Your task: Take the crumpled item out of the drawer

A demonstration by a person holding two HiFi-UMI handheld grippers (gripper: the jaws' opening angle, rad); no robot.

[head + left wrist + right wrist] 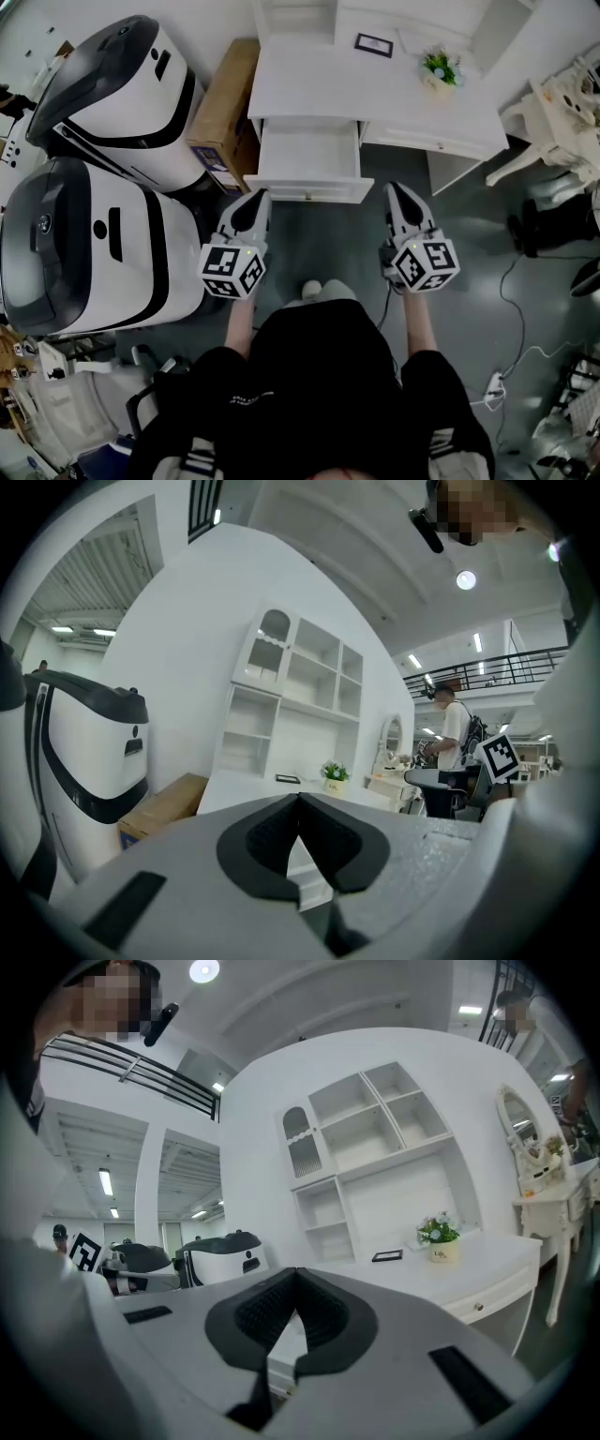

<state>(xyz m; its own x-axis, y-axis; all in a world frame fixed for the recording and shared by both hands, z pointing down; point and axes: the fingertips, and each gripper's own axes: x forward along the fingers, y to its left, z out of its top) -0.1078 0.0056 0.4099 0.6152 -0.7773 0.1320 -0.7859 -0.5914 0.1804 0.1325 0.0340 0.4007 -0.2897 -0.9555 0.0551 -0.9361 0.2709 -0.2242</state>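
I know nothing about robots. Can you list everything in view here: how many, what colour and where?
desk: one, white, straight ahead of the person
drawer: one, white, pulled open at the desk's left front
picture frame: one, dark, on the desk top
potted plant: one, green in a pale pot, on the desk top right of the frame
cardboard box: one, brown, against the desk's left side
machines: two, white and black, left of the box
left hand-held gripper: one, grey, jaws shut, empty, before the drawer
right hand-held gripper: one, grey, jaws shut, empty, right of the drawer
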